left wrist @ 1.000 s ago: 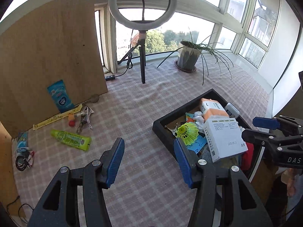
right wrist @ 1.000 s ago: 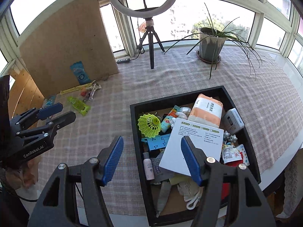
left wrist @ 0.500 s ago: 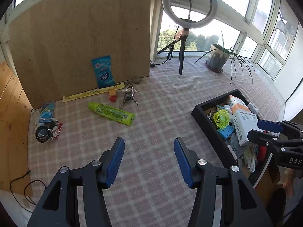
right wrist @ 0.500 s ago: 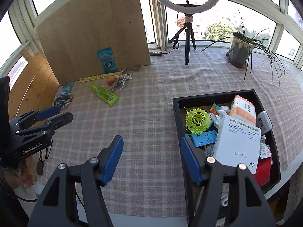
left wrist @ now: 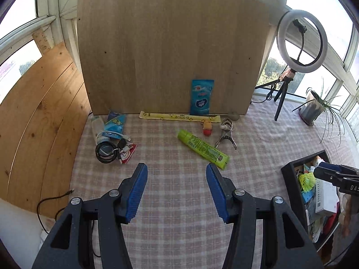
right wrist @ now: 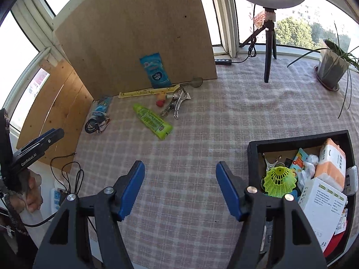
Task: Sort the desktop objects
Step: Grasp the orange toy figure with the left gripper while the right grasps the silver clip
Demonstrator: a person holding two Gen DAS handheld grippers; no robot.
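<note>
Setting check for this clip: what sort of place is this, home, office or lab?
Most likely an enclosed home balcony or sunroom used as a recording corner. Windows wrap around a ledge covered with a checked cloth, a potted plant sits by the glass, and a ring light on a tripod stands nearby.

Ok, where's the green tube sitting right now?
The green tube lies flat on the checked cloth, ahead of the open left gripper toward its right finger, just in front of the metal clamp and small red-tipped toy.

Sunlit bay windows [right wrist: 291, 11], checked tablecloth [left wrist: 170, 192]
</note>
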